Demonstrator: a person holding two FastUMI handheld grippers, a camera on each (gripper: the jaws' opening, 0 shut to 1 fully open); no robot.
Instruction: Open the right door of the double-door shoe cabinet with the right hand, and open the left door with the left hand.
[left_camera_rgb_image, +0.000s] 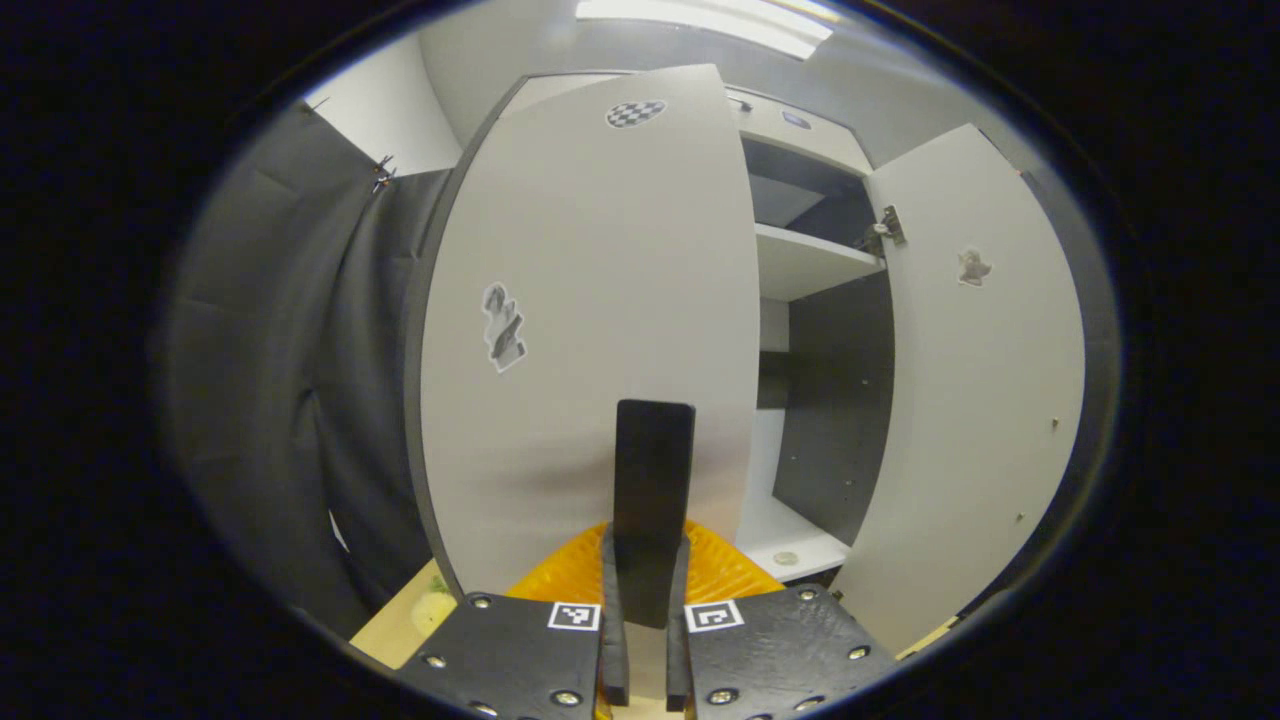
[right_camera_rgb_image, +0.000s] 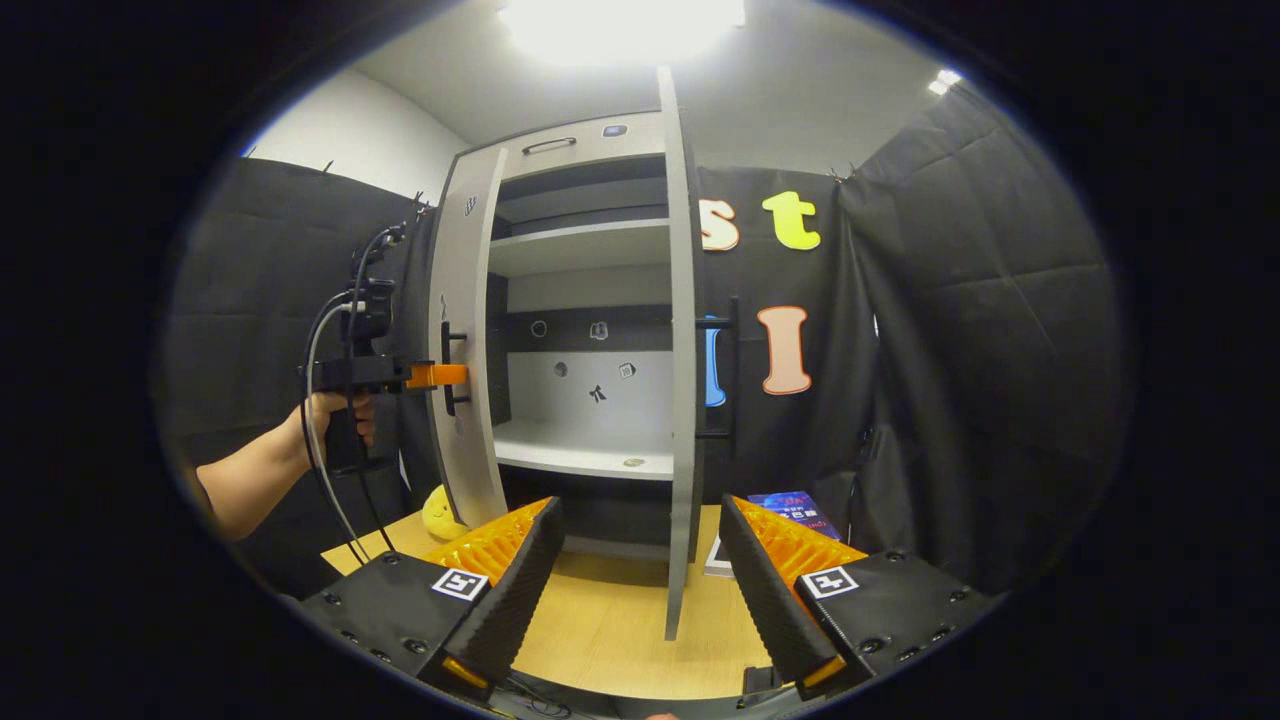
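Fingers of the left gripper clamp the left door's handle; the left door is partly open. Right gripper fingers gape, straddling the open right door on the tabletop.

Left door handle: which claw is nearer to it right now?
Left. The left claw is clamped on the left door handle; the right claw sits back, open, facing the right door's edge.

Pale grey doors with dark edges; black handles; a black-and-white checkered sticker near the left door's top edge; light wooden table.
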